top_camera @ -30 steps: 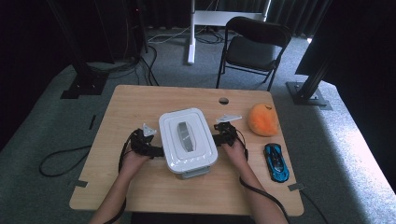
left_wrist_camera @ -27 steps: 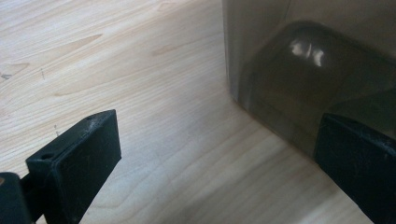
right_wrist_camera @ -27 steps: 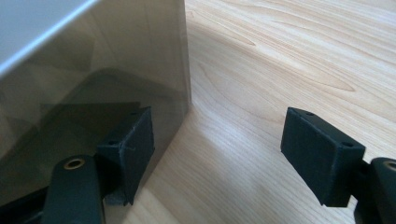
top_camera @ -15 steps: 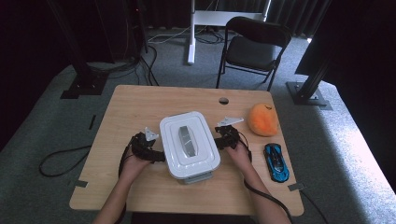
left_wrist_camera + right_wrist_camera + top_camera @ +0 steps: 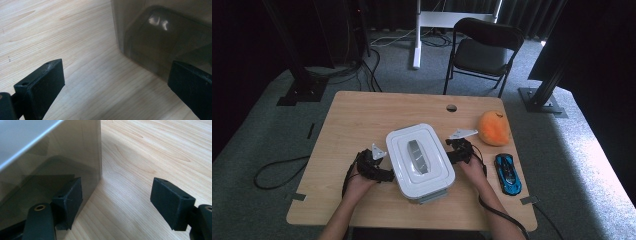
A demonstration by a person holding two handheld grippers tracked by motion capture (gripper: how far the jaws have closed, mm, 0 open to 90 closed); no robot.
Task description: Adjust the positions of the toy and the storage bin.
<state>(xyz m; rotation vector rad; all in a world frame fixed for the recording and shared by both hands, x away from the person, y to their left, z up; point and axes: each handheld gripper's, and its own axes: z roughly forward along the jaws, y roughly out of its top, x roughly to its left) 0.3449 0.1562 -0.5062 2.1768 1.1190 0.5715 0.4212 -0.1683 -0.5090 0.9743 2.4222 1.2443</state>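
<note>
A white box with a clipped-on lid (image 5: 419, 159) stands slightly askew in the middle of the wooden table (image 5: 362, 115). My left gripper (image 5: 387, 174) lies against its left side and my right gripper (image 5: 452, 153) against its right side, a hand on each. In the left gripper view the jaws (image 5: 118, 75) stand wide open over bare wood, with the box's cloudy wall (image 5: 160, 37) just ahead of the right jaw. In the right gripper view the jaws (image 5: 120, 195) are open too, the left one close along the box wall (image 5: 50, 165); nothing sits between them.
An orange round plush fruit (image 5: 493, 128) and a blue toy car (image 5: 508, 173) lie at the table's right. A cable hole (image 5: 451, 107) is near the far edge. A black folding chair (image 5: 484, 47) stands beyond the table. Gripper cables trail off the near edge.
The box has shifted a little toward the near edge and turned slightly. My left gripper has moved with it, toward the person and to the right; the right gripper has hardly moved.
</note>
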